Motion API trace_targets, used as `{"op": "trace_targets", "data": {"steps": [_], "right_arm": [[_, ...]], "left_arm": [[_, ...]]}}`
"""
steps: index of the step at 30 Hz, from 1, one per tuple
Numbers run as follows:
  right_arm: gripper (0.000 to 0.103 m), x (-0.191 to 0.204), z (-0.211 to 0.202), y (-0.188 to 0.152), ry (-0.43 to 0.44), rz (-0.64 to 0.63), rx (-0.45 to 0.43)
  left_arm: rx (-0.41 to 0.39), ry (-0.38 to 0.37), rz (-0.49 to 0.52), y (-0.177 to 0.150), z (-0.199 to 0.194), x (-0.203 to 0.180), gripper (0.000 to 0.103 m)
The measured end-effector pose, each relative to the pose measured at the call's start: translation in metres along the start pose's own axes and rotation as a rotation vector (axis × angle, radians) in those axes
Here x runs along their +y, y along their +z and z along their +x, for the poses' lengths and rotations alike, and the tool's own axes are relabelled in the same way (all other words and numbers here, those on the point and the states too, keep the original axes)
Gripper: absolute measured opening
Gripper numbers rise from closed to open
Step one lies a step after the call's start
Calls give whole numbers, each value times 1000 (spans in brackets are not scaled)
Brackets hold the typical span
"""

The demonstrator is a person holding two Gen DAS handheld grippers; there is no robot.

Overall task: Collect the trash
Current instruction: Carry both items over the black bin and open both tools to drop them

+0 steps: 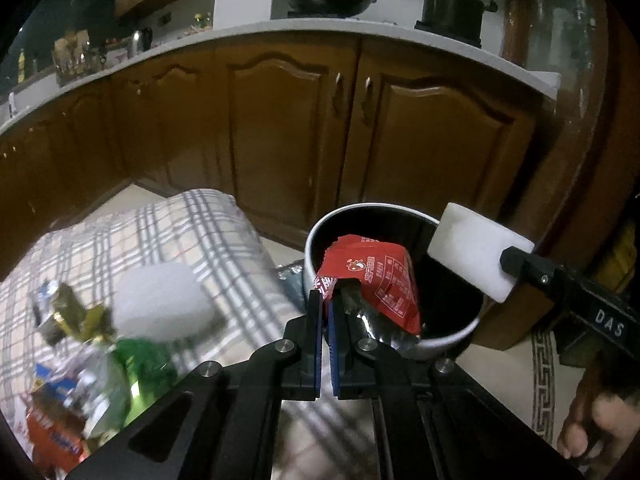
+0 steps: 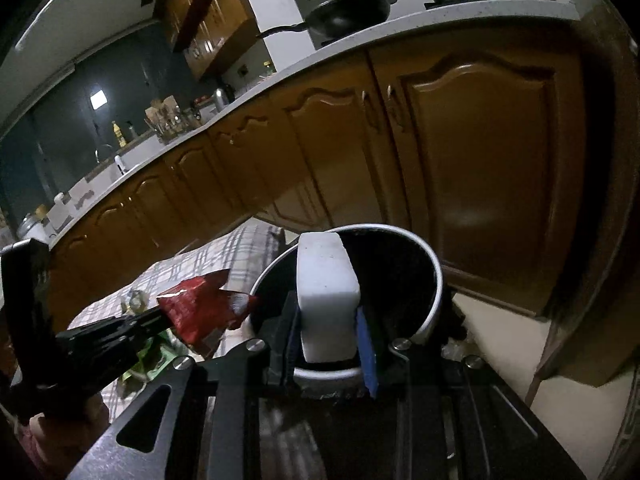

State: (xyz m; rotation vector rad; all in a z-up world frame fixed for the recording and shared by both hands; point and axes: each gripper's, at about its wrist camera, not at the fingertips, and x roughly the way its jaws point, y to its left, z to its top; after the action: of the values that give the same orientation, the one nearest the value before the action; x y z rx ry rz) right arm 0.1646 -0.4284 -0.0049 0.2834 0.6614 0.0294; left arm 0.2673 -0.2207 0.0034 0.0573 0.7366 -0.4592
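Observation:
My left gripper [image 1: 327,300] is shut on a red snack wrapper [image 1: 376,280] and holds it over the open mouth of a round white bin with a black inside [image 1: 448,342]. My right gripper [image 2: 329,316] is shut on a white foam block [image 2: 326,296] and holds it above the same bin [image 2: 434,300]. The block shows at the right of the left wrist view [image 1: 472,256]. The wrapper [image 2: 200,308] shows at the left of the right wrist view, at the bin's rim.
A table with a plaid cloth [image 1: 192,232] holds another white foam piece [image 1: 160,304], a green wrapper [image 1: 148,368], gold foil [image 1: 68,312] and orange and blue packets [image 1: 52,432]. Brown cabinets [image 1: 280,128] under a white counter stand behind the bin.

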Motion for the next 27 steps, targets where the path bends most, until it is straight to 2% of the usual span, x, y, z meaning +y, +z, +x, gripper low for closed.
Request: {"op": "trace_targets", "data": {"steps": [5,13,14,18,19,21,27], "right_arm": [[27,-8,13,11,-17,-6,20],[27,-16,38,20,-35,-12,62],[27,-18,41,20,-39,-11,68],[33,-23,52,21,-36,0,92],[34,-26,54,21,-32,10,97],[49,-31,53,19,-26,35,98],[64,-33,34,10,-1,98,59]], "left_arm": [[25,-5,-3,18,30,-5,2],[60,-18,-15,29,60,-11,3],[68,-24,-15,29,63,-12,7],[75,-12,-10,27,68,-14,35],[81,-18,-11,26,66,-14,37],[69,-25,-12,22,58,-12,44],[11,-27,-22,-5,17,0,57]]}}
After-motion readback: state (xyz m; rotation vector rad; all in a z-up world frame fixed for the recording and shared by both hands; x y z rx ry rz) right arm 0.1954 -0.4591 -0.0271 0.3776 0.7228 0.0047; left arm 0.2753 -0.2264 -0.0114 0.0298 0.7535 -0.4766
